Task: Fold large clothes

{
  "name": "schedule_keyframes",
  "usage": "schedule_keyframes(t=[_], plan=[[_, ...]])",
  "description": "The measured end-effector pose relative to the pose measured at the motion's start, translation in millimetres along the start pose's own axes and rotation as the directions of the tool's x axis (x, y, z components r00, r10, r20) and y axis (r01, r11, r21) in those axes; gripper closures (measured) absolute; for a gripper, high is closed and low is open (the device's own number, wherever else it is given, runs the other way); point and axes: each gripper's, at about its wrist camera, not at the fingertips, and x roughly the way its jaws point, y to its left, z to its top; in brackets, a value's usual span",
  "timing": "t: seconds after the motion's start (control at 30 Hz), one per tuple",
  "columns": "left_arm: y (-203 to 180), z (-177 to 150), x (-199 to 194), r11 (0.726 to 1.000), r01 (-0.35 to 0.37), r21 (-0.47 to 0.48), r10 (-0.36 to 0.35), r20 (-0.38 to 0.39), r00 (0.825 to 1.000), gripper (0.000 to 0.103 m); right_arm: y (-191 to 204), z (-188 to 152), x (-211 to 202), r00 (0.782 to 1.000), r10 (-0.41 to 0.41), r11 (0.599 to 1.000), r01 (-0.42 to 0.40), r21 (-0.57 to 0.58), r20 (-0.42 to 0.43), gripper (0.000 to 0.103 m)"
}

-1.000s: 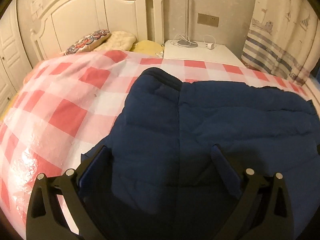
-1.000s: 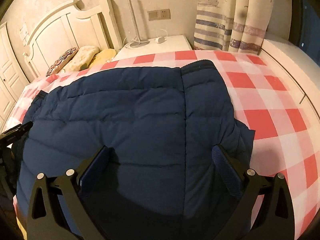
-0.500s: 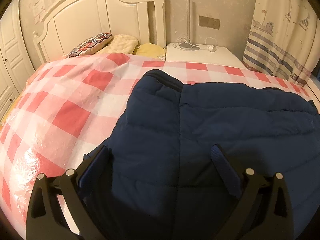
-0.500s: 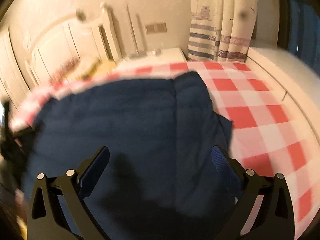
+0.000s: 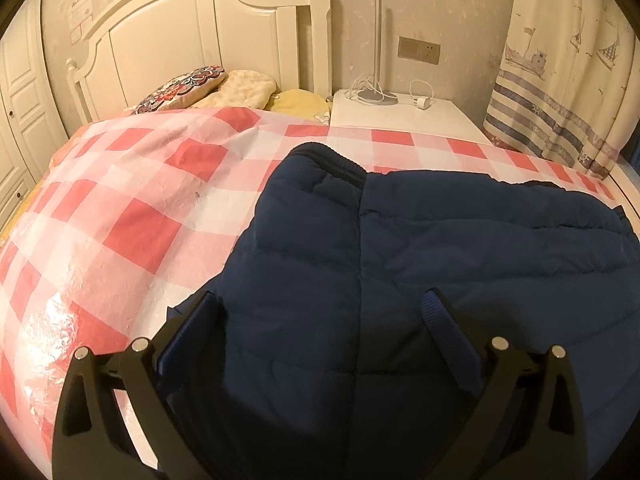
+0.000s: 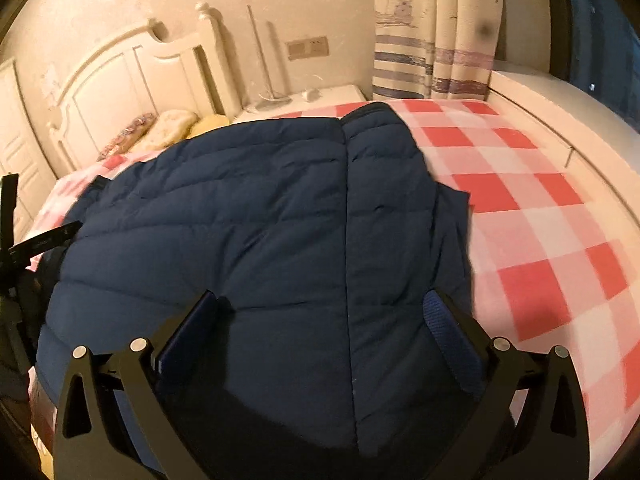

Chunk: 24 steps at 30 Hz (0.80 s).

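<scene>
Near hem of navy padded jacket cut off under both views, right view blurred | lying flat on checked bedcover, long axis across bed, collar end toward nightstand | left gripper released, above jacket | right gripper released, above jacket
</scene>
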Motion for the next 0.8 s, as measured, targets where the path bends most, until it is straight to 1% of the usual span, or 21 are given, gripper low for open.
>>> schedule_keyframes(t=[0.03,0.07,0.1,0.13,0.17,0.2,0.23,0.3,0.4,0.43,0.47,0.5,0.53,0.6,0.67,0.73,0.8], plan=[[-0.5,0.5,0.4,1.0,-0.003,0.002,0.003,-0.005,1.0,0.002,-3.5,2.5,2.4,1.0,0.012,1.0,-0.012,0.011,-0.014,0.004],[-0.5,0.2,1.0,1.0,-0.008,0.007,0.008,-0.01,1.0,0.002,-2.3,5.1,1.7,1.0,0.002,1.0,-0.002,0.006,-0.029,0.005],[-2.2,1.0,0.6,1.0,-0.021,0.015,0.021,-0.02,1.0,0.002,1.0,6.7,-1.7,0.999,-0.025,1.0,0.025,0.001,-0.034,0.005],[-3.7,1.6,-1.8,0.999,-0.035,0.016,0.035,-0.02,0.999,0.002,4.5,7.8,-6.0,0.998,-0.049,0.999,0.049,0.004,-0.027,0.005],[-5.7,0.3,-9.7,0.998,-0.063,0.013,0.064,-0.012,0.998,0.002,8.3,7.5,-10.5,0.998,-0.054,0.999,0.054,0.004,-0.015,0.005],[-8.0,-2.3,-19.1,0.999,-0.053,0.009,0.054,-0.001,0.999,0.003,16.1,7.8,-19.7,0.999,-0.041,0.999,0.041,-0.005,0.02,0.005],[-11.1,-5.8,-30.6,1.0,-0.011,-0.001,0.011,0.016,1.0,0.003,23.5,7.9,-26.7,0.998,-0.035,0.999,0.036,-0.018,0.052,0.005],[-23.0,-14.8,-51.7,0.998,0.069,-0.011,-0.069,0.051,0.996,0.002,43.6,8.2,-41.8,0.994,-0.013,0.997,0.021,-0.07,0.107,0.005],[-55.2,-29.1,-61.9,0.993,0.101,0.061,-0.104,0.05,0.993,0.002,74.8,8.7,-41.2,0.996,0.024,0.986,-0.009,-0.166,0.088,0.005],[-69.2,-36.9,-58.2,0.99,0.096,0.102,-0.1,0.029,0.995,0.002,84.6,6.2,-36.7,0.997,0.016,0.978,0.0,-0.207,0.077,0.005],[-81.5,-44.8,-51.5,0.988,0.051,0.145,-0.055,0.021,0.998,0.002,92.6,2.6,-29.8,0.998,-0.006,0.969,0.02,-0.246,0.055,0.005],[-87.4,-50.1,-49.0,0.985,0.014,0.169,-0.023,0.048,0.999,0.002,100.0,-4.1,-16.1,0.999,-0.044,0.956,0.043,-0.289,0.001,0.005],[-88.9,-52.2,-48.7,0.985,0.01,0.17,-0.02,0.059,0.998,0.002,101.4,-8.8,-8.4,0.998,-0.055,0.954,0.047,-0.297,-0.018,0.004],[-88.3,-51.4,-45.0,0.987,0.024,0.158,-0.031,0.039,0.999,0.002,96.4,-13.7,-3.6,1.0,-0.028,0.958,0.027,-0.287,0.001,0.004],[-90.0,-53.6,-43.7,0.986,0.018,0.166,-0.025,0.045,0.999,0.002,92.9,-14.4,-1.1,1.0,-0.013,0.955,0.012,-0.296,-0.001,0.004],[-92.4,-56.0,-43.9,0.984,-0.001,0.176,-0.009,0.058,0.998,0.002,93.1,-15.8,-0.6,1.0,-0.017,0.954,0.015,-0.299,-0.004,0.004],[-89.0,-58.7,-50.5,0.985,-0.014,0.17,0.006,0.05,0.999,0.002,95.1,-15.1,-1.8,1.0,-0.026,0.953,0.021,-0.301,-0.013,0.004]])
